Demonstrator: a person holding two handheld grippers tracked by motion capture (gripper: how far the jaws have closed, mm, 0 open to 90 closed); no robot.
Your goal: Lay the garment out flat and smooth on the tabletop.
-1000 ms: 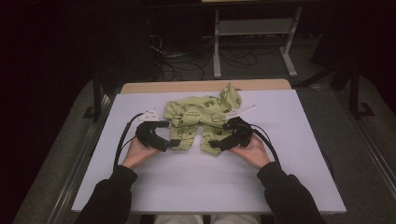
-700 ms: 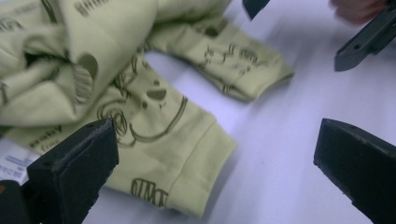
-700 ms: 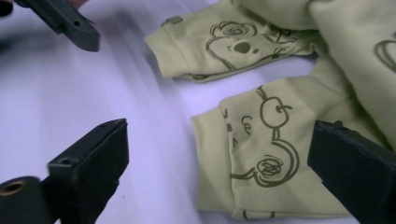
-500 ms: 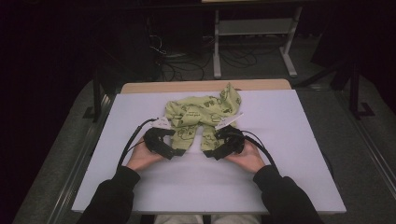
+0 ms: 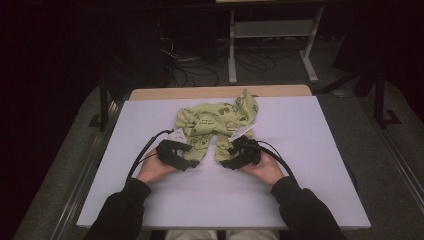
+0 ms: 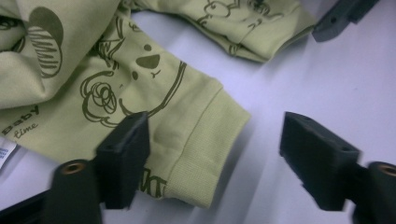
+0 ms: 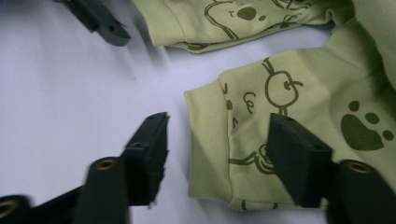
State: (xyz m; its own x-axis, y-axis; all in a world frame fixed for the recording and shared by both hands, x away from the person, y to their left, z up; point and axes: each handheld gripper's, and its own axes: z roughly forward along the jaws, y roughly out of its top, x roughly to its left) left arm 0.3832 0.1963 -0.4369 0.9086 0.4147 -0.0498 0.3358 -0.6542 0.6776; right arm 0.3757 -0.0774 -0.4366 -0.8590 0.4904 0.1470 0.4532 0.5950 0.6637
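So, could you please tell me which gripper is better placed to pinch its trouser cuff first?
Probably the right gripper: its fingers, just closing, straddle its cuff edge. The left gripper, also closing, has one finger on its cuff, the other out over bare table.

- One green baby garment (image 5: pixel 215 122), crumpled, just ahead of both claws.
- Two ribbed cuffs: one (image 6: pixel 205 144) between the left claw's jaws, one (image 7: pixel 210 140) between the right claw's jaws.
- Two white tags: one (image 5: pixel 178 134) beside the left claw, one (image 5: pixel 243 130) beside the right claw.
- Two claws (image 5: pixel 192 162) (image 5: pixel 225 161).
- One white table (image 5: pixel 320 150) under them.
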